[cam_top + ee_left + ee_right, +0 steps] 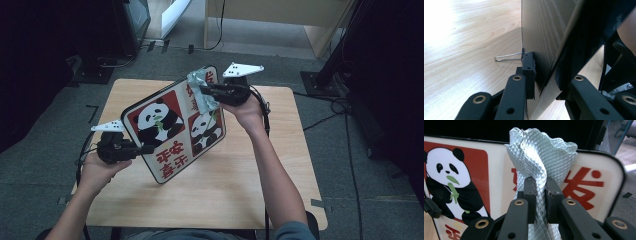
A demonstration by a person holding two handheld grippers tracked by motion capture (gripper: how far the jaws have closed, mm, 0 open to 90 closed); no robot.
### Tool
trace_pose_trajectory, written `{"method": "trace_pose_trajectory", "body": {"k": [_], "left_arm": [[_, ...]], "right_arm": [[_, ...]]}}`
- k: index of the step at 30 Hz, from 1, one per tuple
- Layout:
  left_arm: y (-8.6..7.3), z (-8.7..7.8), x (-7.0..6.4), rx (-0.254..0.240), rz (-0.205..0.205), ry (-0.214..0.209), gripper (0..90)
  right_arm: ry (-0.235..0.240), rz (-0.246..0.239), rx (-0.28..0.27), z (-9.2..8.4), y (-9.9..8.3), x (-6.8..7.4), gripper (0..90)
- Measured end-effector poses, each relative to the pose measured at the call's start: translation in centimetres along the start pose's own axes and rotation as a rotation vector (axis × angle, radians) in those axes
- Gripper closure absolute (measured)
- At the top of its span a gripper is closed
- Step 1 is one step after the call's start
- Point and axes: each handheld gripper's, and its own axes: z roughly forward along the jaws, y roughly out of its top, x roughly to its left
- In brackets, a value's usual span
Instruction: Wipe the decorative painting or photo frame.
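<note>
Tilting the panda board (172, 127) off the worktop (240, 180) with my left claw (142, 148) clamped on its edge, so my right claw (207, 90), pinched on the cloth (204, 92), can wipe its face.

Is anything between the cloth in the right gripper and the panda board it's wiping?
Nothing visible. The right gripper is shut on the cloth, which hangs right in front of the board near its upper corner. The left gripper clamps the board's opposite edge, away from the cloth.
</note>
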Motion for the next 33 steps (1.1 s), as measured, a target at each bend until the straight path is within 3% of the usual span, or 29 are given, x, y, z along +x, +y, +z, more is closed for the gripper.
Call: {"method": "trace_pose_trajectory", "body": {"k": [21, 33], "left_arm": [[0.0, 0.0, 0.0, 0.003, 0.005, -0.004, 76.2], [0.1, 0.0, 0.0, 0.005, 0.006, -0.007, 75.9]], "right_arm": [[0.049, -0.010, 0.050, 1.4, -1.5, 1.1, 81.8], [0.066, 0.015, 0.082, 1.7, -3.0, 1.1, 81.8]]}}
